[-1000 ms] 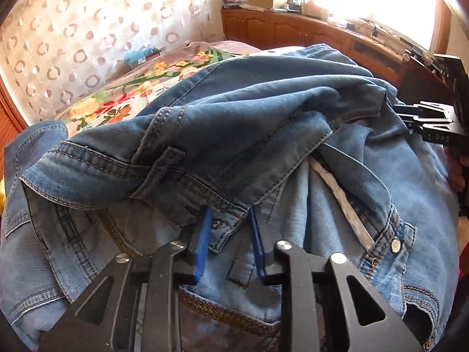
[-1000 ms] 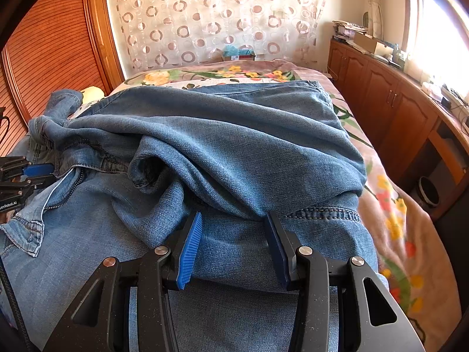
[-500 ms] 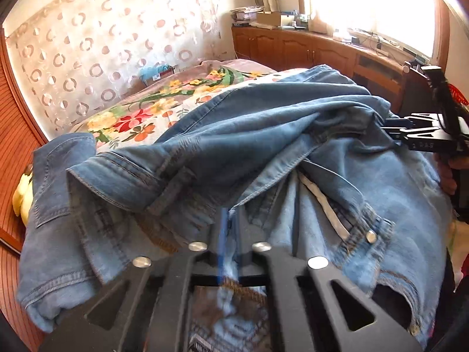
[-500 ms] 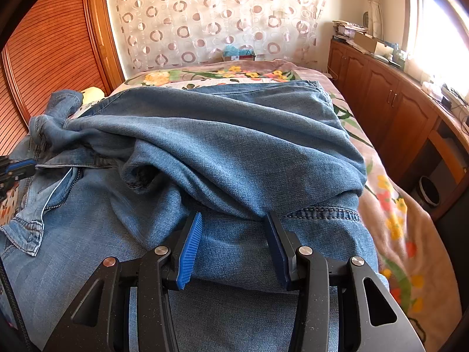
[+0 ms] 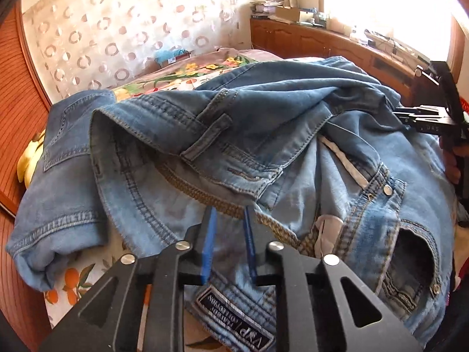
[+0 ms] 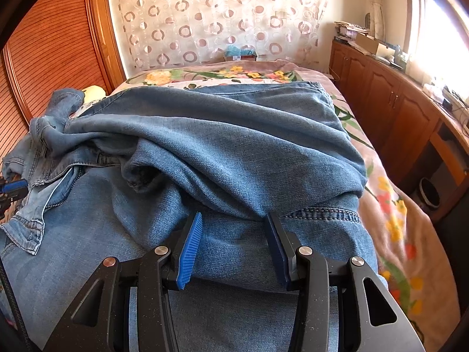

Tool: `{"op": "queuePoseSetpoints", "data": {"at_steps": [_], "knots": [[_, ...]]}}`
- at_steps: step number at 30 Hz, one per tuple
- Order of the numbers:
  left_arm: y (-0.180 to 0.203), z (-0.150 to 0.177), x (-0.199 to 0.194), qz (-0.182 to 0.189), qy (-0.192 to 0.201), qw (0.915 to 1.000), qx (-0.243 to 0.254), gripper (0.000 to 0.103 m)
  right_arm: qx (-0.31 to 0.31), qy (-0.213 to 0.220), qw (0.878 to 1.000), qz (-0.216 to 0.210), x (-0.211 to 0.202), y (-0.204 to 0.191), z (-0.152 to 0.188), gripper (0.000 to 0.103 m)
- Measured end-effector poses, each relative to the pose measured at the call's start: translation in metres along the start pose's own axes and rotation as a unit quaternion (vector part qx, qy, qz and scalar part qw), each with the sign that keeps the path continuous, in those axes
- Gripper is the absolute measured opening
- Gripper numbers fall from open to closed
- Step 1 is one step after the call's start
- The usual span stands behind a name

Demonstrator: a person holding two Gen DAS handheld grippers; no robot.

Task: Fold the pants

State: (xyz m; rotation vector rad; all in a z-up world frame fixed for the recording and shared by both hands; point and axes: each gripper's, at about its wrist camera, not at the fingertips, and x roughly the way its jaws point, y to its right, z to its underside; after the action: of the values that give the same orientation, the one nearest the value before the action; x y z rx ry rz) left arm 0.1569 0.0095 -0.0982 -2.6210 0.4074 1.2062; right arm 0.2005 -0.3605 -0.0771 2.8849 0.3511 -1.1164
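Observation:
Blue jeans (image 5: 263, 117) lie crumpled across the bed, with one part folded over the rest (image 6: 234, 146). In the left wrist view my left gripper (image 5: 230, 226) hangs over the waistband with its brown inner band. Its jaws are opening, the blue pads are apart, and no cloth is pinched between them. A dark label patch (image 5: 234, 328) shows under it. My right gripper (image 6: 234, 243) stands open on the denim by a stitched hem (image 6: 322, 214), its tips tucked under the folded-over layer. Each gripper shows at the edge of the other's view: right gripper (image 5: 422, 118), left gripper (image 6: 13, 189).
The bed has a floral sheet (image 6: 395, 220), and its right edge drops to the floor beside wooden cabinets (image 6: 381, 96). A ribbed wooden panel (image 6: 44, 58) stands on the left. A yellow soft thing (image 5: 27, 158) lies by it. A person's hand (image 5: 453, 161) holds the right gripper.
My left gripper shut on the waistband, shifted across the jeans, and has parted its pads again. The label patch has come into view. The right gripper has not moved.

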Motion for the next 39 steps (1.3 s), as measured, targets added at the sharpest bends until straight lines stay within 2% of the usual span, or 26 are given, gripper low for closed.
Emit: {"op": "queuePoseSetpoints", "data": {"at_steps": [4,8,13,14,16,19,23,30,33,39], "knots": [[0.008,-0.010,0.007,0.013,-0.001,0.9997,0.021,0.036,-0.005,0.000,1.000,0.006,0.000,-0.004,-0.001,0.046],[0.020,-0.016,0.021,0.003,-0.016,0.9982,0.057,0.038,-0.002,0.000,1.000,0.004,0.000,-0.005,-0.001,0.046],[0.024,-0.025,0.024,-0.009,-0.002,0.9973,0.074,0.040,0.000,0.000,1.000,0.001,-0.001,-0.003,-0.001,0.046],[0.026,-0.025,0.022,-0.012,0.006,0.9967,0.080,0.038,0.000,0.001,1.000,0.001,-0.001,-0.002,-0.001,0.046],[0.029,-0.024,0.020,-0.007,0.012,0.9957,0.092,0.022,0.001,0.001,1.000,-0.001,-0.001,0.000,-0.001,0.046],[0.030,-0.024,0.019,-0.001,0.011,0.9960,0.089,0.010,0.002,0.000,1.000,-0.001,-0.001,0.001,-0.001,0.046],[0.023,-0.022,0.001,0.008,0.033,0.9971,0.068,0.008,0.002,0.001,1.000,-0.002,-0.001,0.001,-0.001,0.046],[0.011,-0.006,-0.062,0.000,0.081,0.9960,0.038,0.006,0.009,-0.001,1.000,-0.017,-0.009,0.005,-0.003,0.046],[0.008,0.011,-0.077,0.007,0.079,0.9965,0.027,0.006,0.017,0.004,0.999,-0.033,-0.020,0.005,-0.002,0.046],[0.012,0.037,-0.071,0.013,0.057,0.9982,0.014,0.006,0.008,0.017,0.999,-0.039,-0.034,0.000,0.000,0.046]]}}
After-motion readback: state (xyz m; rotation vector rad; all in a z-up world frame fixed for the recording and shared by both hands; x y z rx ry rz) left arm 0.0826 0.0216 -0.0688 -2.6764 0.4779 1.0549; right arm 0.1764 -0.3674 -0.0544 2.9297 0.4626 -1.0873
